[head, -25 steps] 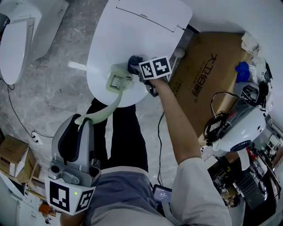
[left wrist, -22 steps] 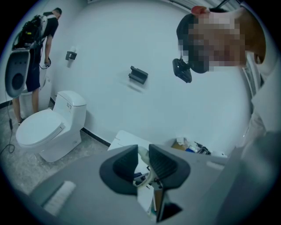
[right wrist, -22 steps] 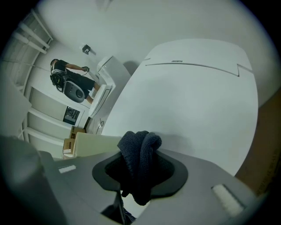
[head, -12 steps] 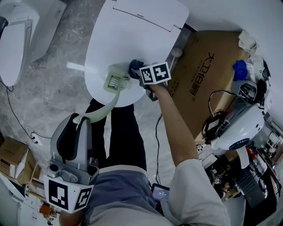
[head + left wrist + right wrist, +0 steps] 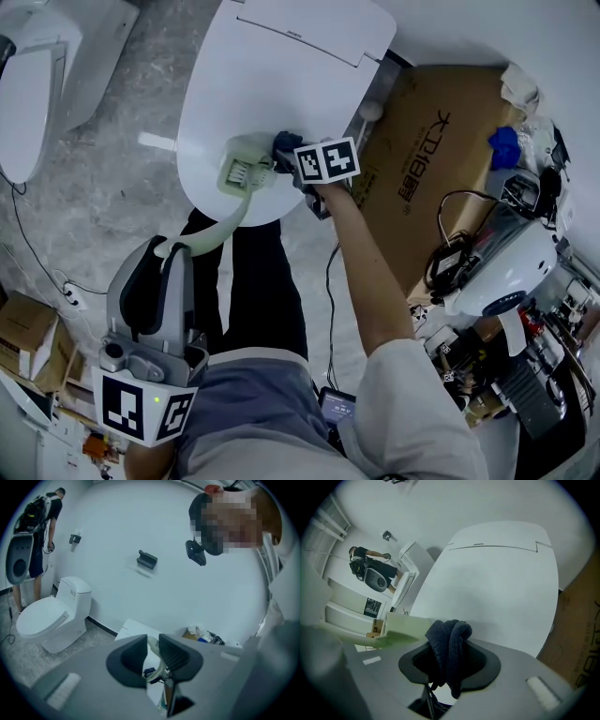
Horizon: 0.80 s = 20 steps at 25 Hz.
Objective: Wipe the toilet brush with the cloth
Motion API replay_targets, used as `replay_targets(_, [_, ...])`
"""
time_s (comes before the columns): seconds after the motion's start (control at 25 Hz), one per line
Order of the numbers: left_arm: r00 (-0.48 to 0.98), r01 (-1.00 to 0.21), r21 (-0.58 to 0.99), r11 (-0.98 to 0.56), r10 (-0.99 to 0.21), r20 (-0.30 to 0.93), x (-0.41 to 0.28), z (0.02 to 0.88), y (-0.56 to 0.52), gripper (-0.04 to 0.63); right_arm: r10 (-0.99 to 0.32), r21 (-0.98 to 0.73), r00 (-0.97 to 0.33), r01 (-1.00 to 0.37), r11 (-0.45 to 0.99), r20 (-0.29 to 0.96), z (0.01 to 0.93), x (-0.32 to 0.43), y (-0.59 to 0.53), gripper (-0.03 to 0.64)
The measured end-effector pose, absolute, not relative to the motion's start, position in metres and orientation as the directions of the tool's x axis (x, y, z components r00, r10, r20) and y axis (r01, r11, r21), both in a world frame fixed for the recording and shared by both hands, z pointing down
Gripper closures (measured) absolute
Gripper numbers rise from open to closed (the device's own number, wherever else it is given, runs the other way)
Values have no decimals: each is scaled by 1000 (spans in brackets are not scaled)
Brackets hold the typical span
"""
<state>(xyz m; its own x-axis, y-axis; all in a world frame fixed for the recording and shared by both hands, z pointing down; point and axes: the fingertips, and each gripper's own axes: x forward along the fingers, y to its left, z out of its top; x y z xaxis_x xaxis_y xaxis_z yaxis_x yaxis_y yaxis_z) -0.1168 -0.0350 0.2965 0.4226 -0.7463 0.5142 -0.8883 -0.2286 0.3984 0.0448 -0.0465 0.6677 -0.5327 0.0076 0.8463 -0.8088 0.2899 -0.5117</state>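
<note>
Toilets, two: left toilet (image 5: pixel 28 94) cut off at frame edge, centre toilet (image 5: pixel 281 84) lid down. Left gripper (image 5: pixel 173 255), fingers (image 5: pixel 126 660) clamped on handle of single pale green toilet brush (image 5: pixel 242 172), handle end hidden between them. One dark cloth (image 5: pixel 449 641) pinched in right gripper (image 5: pixel 286 159) fingers, just beside brush head over that lid. One cardboard box (image 5: pixel 441 159), far edge cluttered.

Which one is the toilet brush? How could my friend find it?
Find the big white toilet lid at the top of the head view. At its near edge is the toilet brush, beside a dark blue cloth. It is the only pale green thing, with a long curved handle.
</note>
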Motion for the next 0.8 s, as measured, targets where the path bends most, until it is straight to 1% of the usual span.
replay_targets(0.4, [423, -887, 401, -230, -752, 505, -117, 296, -37, 595, 18, -535, -557, -788, 304, 830, 653, 34, -50, 499])
replay_targets(0.8, [429, -883, 406, -234, -754, 497, -117, 295, -36, 595, 63, -557, -570, -765, 323, 819, 642, 21, -55, 497])
